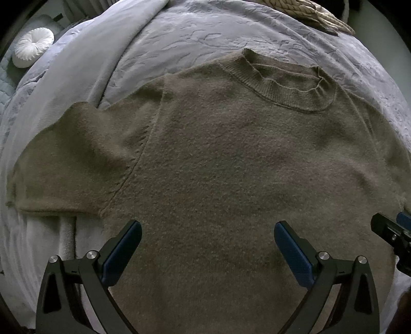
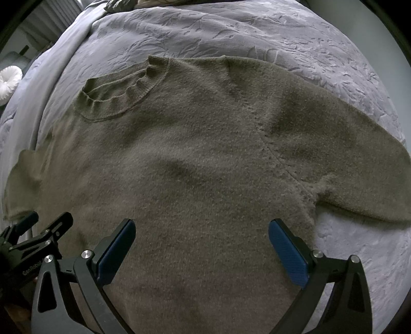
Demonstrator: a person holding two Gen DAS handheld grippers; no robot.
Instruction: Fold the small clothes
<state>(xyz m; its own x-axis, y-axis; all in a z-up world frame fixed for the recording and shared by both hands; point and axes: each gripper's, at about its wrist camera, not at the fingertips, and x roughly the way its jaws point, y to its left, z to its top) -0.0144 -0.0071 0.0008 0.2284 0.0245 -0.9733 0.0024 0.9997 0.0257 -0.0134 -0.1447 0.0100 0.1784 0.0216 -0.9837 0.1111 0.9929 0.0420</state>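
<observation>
Sweater: a brown short-sleeved knit sweater (image 1: 218,167) is spread flat, front up, on the grey-blue bedspread (image 1: 179,33).
Collar: the ribbed collar (image 1: 285,82) is at the far end of the sweater, away from both grippers.
Sleeves: the left sleeve (image 1: 64,159) and the right sleeve (image 2: 346,154) are stretched out to the sides of the sweater.
Left gripper: the left gripper (image 1: 207,246) is held over the lower part of the sweater, fingers spread wide, nothing gripped.
Right gripper: the right gripper (image 2: 201,246) is held just beside it, also over the lower part of the sweater, fingers spread wide, nothing gripped.
Other things: a round white cushion (image 1: 33,47) is seen far off to the left of the sweater, and a woven rope thing (image 1: 308,12) past the collar.
Step in hand: no fold seems to be made yet; a first grab is probably being lined up.
How to do it well: one sleeve edge should be pinched fully, both layers together, then carried over the middle of the sweater. The knit is soft and stretchy, so it should be lifted slowly and laid down smooth, with no bumps.
</observation>
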